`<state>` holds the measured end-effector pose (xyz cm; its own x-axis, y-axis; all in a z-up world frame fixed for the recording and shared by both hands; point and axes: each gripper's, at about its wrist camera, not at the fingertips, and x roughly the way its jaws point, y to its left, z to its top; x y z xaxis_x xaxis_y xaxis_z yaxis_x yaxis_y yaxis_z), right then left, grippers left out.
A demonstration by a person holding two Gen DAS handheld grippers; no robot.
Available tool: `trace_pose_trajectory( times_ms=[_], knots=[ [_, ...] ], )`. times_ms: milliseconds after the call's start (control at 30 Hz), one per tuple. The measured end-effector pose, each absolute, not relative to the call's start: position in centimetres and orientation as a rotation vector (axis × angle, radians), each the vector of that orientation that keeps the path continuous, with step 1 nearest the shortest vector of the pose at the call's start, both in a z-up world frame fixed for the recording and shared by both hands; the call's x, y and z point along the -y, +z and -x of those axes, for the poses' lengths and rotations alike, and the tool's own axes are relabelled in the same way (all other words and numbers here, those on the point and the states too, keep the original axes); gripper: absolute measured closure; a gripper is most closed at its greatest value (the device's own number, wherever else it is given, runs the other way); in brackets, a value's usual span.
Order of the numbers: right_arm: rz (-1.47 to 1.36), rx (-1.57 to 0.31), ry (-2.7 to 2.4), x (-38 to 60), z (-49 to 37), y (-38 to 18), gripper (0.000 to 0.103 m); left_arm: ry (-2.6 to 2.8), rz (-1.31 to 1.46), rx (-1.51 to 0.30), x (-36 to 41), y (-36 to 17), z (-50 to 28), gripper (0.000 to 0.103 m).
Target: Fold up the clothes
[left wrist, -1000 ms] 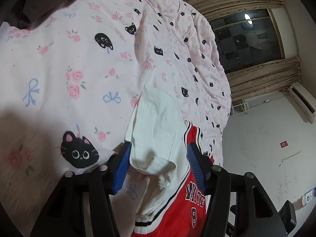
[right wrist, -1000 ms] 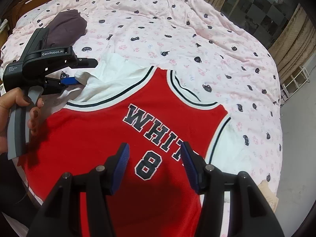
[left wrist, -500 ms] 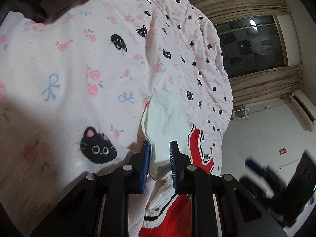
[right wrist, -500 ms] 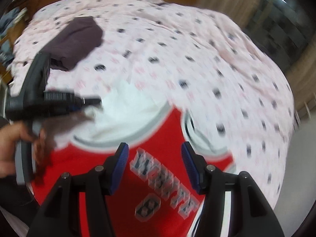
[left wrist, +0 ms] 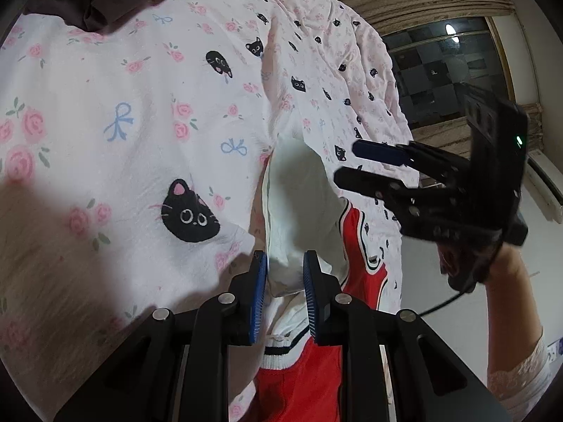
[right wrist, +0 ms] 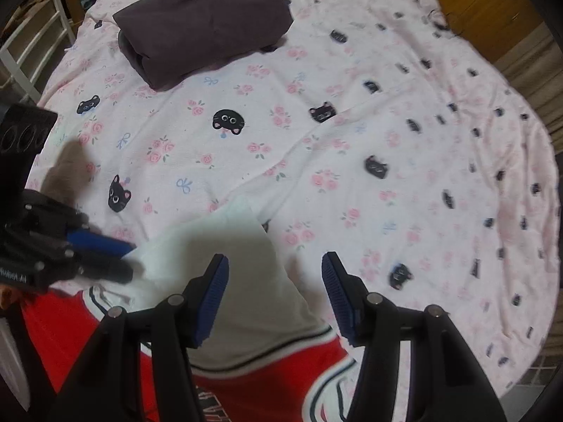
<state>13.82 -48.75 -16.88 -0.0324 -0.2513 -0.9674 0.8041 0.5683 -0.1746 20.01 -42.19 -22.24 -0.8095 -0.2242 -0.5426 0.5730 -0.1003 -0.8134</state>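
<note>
A red jersey (left wrist: 295,379) with white sleeves lies on the bed. My left gripper (left wrist: 285,281) is shut on a bunched fold of its white sleeve (left wrist: 299,197), low in the left wrist view. The right wrist view shows this gripper (right wrist: 128,260) at the left, pinching the sleeve's edge. My right gripper (right wrist: 274,263) stands open and points down over the same white sleeve (right wrist: 228,246), nothing pressed between its pads. It hangs above the sleeve's far end (left wrist: 346,162), held by a hand (left wrist: 492,274). The red body (right wrist: 70,334) shows at the bottom.
The pink bedspread (right wrist: 387,123) with black cat faces covers the whole bed. A folded dark garment (right wrist: 204,17) lies at its far side. A white rack (right wrist: 28,45) stands left of the bed, wooden furniture (right wrist: 475,0) behind it. A dark window (left wrist: 440,70) with curtains is beyond.
My left jaws closed onto the white sleeve. The right gripper swung from over the jersey's number across to the sleeve, rolling as it went, and now shows in the left wrist view.
</note>
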Motion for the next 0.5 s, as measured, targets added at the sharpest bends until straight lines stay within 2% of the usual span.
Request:
trace_pose_trajectory(
  times_ms=[167,267,300,433,467,500],
  knots=[
    [-0.643,-1.354,-0.791,51.2,-14.0,-18.6,0.052,-1.937,-0.400,-1.656,42.5,-22.8,-19.9,0.085],
    [-0.666,-1.397,-0.738,52.0,-14.8,-19.7,0.057,-1.934,-0.410,-1.651,42.4,-22.9,-19.7,0.085],
    [-0.670,-1.415,-0.721,52.3,-15.0,-20.1,0.063,-1.932,-0.411,-1.650,42.4,-23.0,-19.6,0.085],
    [-0.688,-1.446,-0.676,52.9,-15.9,-21.0,0.073,-1.930,-0.412,-1.637,42.4,-23.0,-19.6,0.085],
    [-0.694,-1.455,-0.661,52.9,-16.1,-21.2,0.082,-1.931,-0.412,-1.634,42.4,-23.0,-19.6,0.085],
    [-0.701,-1.463,-0.647,52.9,-16.3,-21.3,0.086,-1.931,-0.413,-1.632,42.4,-23.0,-19.5,0.084]
  ],
)
